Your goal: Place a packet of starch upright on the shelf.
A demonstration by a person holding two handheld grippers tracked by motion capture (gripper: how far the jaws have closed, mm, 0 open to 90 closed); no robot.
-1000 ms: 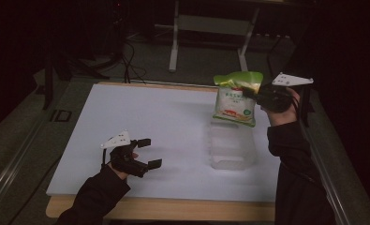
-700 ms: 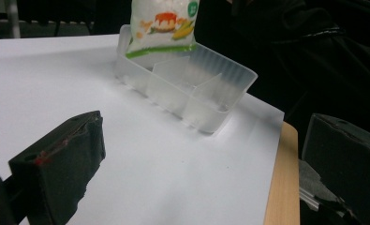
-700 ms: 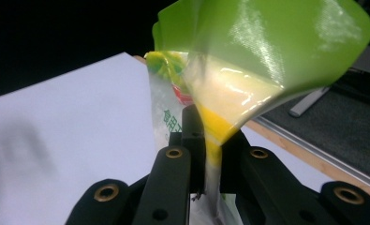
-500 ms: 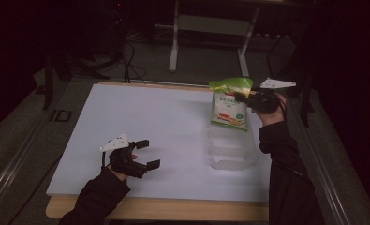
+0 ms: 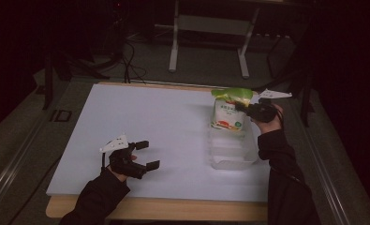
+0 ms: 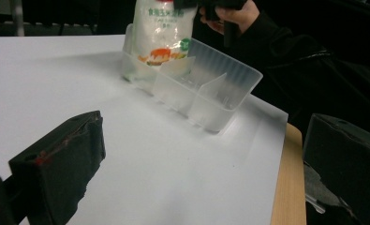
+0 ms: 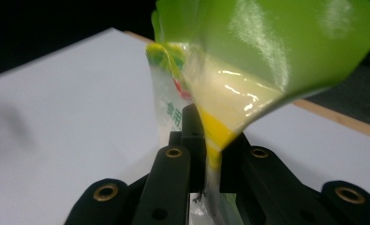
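Holding the pouch (image 5: 228,112) by its green top, our right gripper (image 5: 242,107) had its two black jaws closed on the bag's upper edge, above the far end of the clear plastic bin (image 5: 232,149). In the right gripper view the green and yellow film of the pouch (image 7: 248,70) stood pinched between the jaws and spread out above them. The pouch was white with green print and an orange picture, and in the left gripper view its lower part (image 6: 161,40) sat inside the far compartment of the bin (image 6: 206,91); we could not tell if it touched the bottom. The bin had thin dividers inside and stood near the right edge of the white desk (image 5: 164,122), closer to the near side than to the far side. Our right hand (image 5: 269,115) was just beside the pouch, on its right.

Our left gripper (image 5: 144,154) was near the front left corner of the desk, well apart from the bin. Its jaws were spread wide and held nothing. In its own view the two black pads (image 6: 56,166) framed the bare desk surface (image 6: 173,178).
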